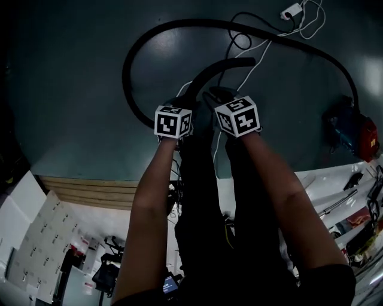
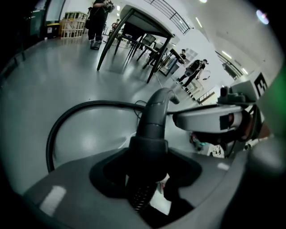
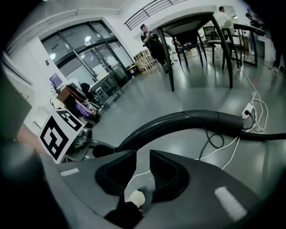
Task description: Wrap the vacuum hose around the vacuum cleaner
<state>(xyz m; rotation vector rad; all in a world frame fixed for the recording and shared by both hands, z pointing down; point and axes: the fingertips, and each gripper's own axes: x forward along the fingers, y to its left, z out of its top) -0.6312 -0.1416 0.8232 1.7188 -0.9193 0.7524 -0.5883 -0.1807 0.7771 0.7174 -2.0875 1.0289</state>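
Nearest, lower middle of the left gripper view: left gripper [image 2: 149, 150] clamped on the hose [image 2: 154, 120] at its stiff dark end, ribbed part running down behind the jaws. Probably gripped there because the rigid piece gives a firm hold and steers the limp length behind it.

Just beside it, centre of the head view: right gripper [image 1: 219, 95], jaws close together with a narrow slit between them. Floor visible through the slit, nothing seen pinched. Curved handle [image 3: 187, 118] passing just beyond the tips. Seemingly placed there to guide or take over the hose.

Farther out: rest of the hose in one wide loop on the floor [image 1: 72, 89], swinging left, across the top of the head view and down to the vacuum cleaner [image 1: 352, 130] at the right edge. Nothing wound round the machine yet, so wrapping hardly begun, by the look of it.

Plenty of bare floor at upper left for drawing the loop in. Tighter at upper right: white cord [image 3: 229, 153] and plug strip [image 1: 291, 10] beside the hose, liable to snag. White table [image 1: 317, 182] close to the machine at lower right.

Farthest: dark tables [image 3: 187, 22] and a person [image 3: 152, 42], well apart.
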